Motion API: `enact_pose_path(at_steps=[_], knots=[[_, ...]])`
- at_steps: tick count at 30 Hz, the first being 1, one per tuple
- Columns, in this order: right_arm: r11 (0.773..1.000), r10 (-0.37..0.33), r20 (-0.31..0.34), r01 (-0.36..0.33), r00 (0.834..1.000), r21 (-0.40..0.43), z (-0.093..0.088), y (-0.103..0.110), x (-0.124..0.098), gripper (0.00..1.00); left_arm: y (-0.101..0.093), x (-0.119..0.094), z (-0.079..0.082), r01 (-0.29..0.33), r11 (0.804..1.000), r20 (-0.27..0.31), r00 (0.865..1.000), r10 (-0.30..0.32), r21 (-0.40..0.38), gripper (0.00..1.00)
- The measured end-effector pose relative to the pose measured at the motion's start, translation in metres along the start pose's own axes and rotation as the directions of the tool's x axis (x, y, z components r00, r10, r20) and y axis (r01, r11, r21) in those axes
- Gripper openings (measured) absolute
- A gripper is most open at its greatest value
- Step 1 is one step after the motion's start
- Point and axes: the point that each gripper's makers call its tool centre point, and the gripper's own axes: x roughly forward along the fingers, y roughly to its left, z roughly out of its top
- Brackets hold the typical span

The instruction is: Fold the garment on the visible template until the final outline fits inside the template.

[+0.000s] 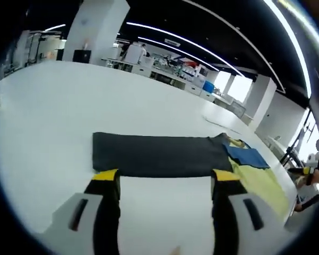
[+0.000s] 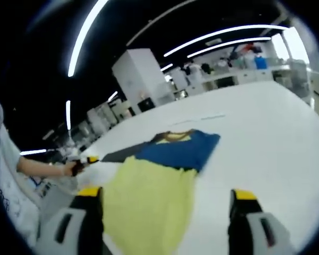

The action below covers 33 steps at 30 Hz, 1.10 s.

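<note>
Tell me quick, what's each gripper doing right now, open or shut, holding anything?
Left gripper: open, holding nothing, jaws apart before the dark garment.
Right gripper: open, holding nothing, jaws wide over the yellow garment.

No words, numbers or signs can be read in either view; the boxes and shelves far behind the white table (image 1: 53,106) are too small and blurry to show any labels; the garment (image 2: 170,154) on the table has no print that can be read

Bare white table (image 1: 53,122) surrounds the garment (image 1: 159,154).
</note>
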Motion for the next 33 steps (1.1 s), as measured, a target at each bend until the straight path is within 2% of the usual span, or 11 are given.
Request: enact_pose_path(at_steps=[6, 10, 11, 13, 15, 19, 22, 26, 29, 33], knots=[[1.000, -0.006, -0.015, 0.006, 1.000, 0.004, -0.007, 0.006, -0.002, 0.99, 0.037, 0.005, 0.006, -0.114, 0.990, 0.045, 0.992, 0.118, -0.087, 0.63], [0.999, -0.020, -0.013, 0.020, 1.000, 0.033, -0.011, 0.005, -0.004, 0.99, 0.051, 0.010, 0.004, -0.143, 0.986, 0.027, 0.989, 0.146, -0.091, 0.59], [0.999, -0.026, -0.015, 0.027, 1.000, 0.038, -0.012, 0.004, -0.004, 0.99, 0.060, 0.015, 0.003, -0.151, 0.984, 0.019, 0.988, 0.154, -0.091, 0.58], [0.999, -0.031, -0.017, 0.032, 0.999, 0.041, -0.012, 0.002, -0.005, 0.99, 0.059, 0.010, 0.000, -0.167, 0.983, 0.008, 0.986, 0.168, -0.081, 0.53], [0.998, -0.034, -0.020, 0.035, 0.999, 0.044, -0.013, 0.003, -0.005, 0.99, 0.055, 0.011, -0.004, -0.169, 0.981, 0.002, 0.985, 0.170, -0.091, 0.49], [0.997, -0.054, -0.007, 0.054, 0.999, 0.045, -0.012, -0.002, -0.007, 0.97, 0.061, 0.018, -0.009, -0.189, 0.978, -0.002, 0.982, 0.190, -0.088, 0.45], [0.997, -0.065, 0.003, 0.065, 0.998, 0.051, -0.011, -0.004, -0.010, 0.95, 0.055, 0.018, -0.009, -0.185, 0.979, 0.008, 0.982, 0.186, -0.080, 0.39], [0.996, -0.074, -0.005, 0.074, 0.997, 0.056, -0.014, -0.007, -0.014, 0.94, 0.063, 0.016, -0.011, -0.232, 0.972, -0.002, 0.973, 0.232, -0.044, 0.28], [0.995, -0.085, -0.006, 0.086, 0.996, 0.057, -0.016, -0.012, -0.016, 0.93, 0.070, 0.013, -0.011, -0.266, 0.963, -0.004, 0.964, 0.266, -0.053, 0.19], [0.993, -0.100, -0.012, 0.101, 0.995, 0.064, -0.021, -0.014, -0.017, 0.91, 0.071, 0.015, -0.015, -0.287, 0.958, -0.006, 0.958, 0.287, -0.024, 0.12]])
